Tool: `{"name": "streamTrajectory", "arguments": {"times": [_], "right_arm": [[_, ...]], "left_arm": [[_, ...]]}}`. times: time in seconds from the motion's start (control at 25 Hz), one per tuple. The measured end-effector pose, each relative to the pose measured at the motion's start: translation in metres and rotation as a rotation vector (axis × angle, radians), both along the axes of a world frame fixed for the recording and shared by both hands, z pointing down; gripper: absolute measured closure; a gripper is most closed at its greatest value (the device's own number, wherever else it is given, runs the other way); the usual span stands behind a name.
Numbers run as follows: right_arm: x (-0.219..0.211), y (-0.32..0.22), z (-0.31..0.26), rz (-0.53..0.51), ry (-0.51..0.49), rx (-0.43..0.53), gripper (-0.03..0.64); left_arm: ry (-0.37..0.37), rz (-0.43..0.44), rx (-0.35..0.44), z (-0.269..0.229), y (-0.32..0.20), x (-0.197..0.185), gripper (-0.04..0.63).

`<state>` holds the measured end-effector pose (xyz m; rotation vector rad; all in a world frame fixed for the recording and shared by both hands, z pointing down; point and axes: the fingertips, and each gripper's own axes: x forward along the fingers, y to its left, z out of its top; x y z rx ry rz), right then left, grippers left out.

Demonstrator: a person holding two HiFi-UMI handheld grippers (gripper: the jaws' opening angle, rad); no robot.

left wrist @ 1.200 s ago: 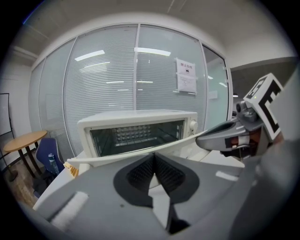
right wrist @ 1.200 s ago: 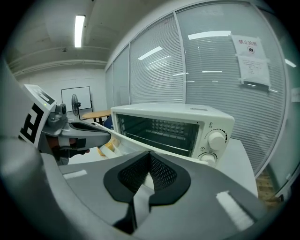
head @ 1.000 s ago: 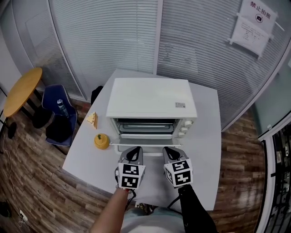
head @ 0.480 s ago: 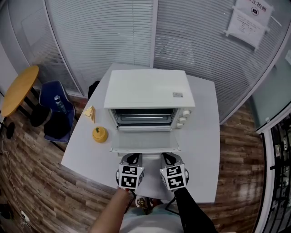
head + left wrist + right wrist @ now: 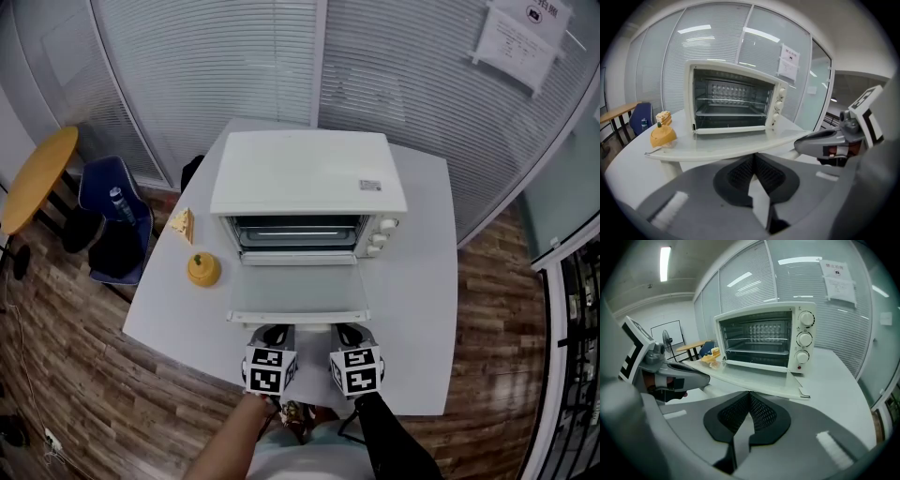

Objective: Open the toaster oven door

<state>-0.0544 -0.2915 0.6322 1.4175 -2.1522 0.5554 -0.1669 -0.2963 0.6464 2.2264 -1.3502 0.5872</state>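
Head view puts your left tongs (image 5: 272, 331) and right tongs (image 5: 349, 331), both closed on nothing, just short of the toaster oven door (image 5: 298, 291), lying flat over the counter (image 5: 422, 281), long edge crosswise.

The toaster oven (image 5: 307, 183) is cased in smooth white sheet with a satin finish. Its door (image 5: 298, 291) is glazed with glossy, reflective glass, and the rack (image 5: 729, 101) is made of bright metal wire. The worktop (image 5: 417, 281) is finished smooth and matt. The floor (image 5: 66, 375) is laid in wood-grain planks. The left gripper (image 5: 753, 159) is moulded in matt grey plastic, its fingers (image 5: 739, 174) faced with black ribbed pads.
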Motion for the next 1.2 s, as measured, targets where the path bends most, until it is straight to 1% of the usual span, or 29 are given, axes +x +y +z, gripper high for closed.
{"name": "streamTrajectory", "arguments": {"times": [0.44, 0.8, 1.2], "right_arm": [[0.005, 0.007, 0.035, 0.1, -0.075, -0.039, 0.614], [0.006, 0.01, 0.056, 0.16, -0.083, -0.02, 0.614], [0.008, 0.01, 0.067, 0.18, -0.085, 0.004, 0.612]], "left_arm": [[0.074, -0.06, -0.025, 0.033, 0.009, -0.001, 0.538], [0.093, -0.089, -0.025, 0.054, 0.015, -0.002, 0.538], [0.093, -0.097, -0.031, 0.066, 0.016, -0.001, 0.538]]}}
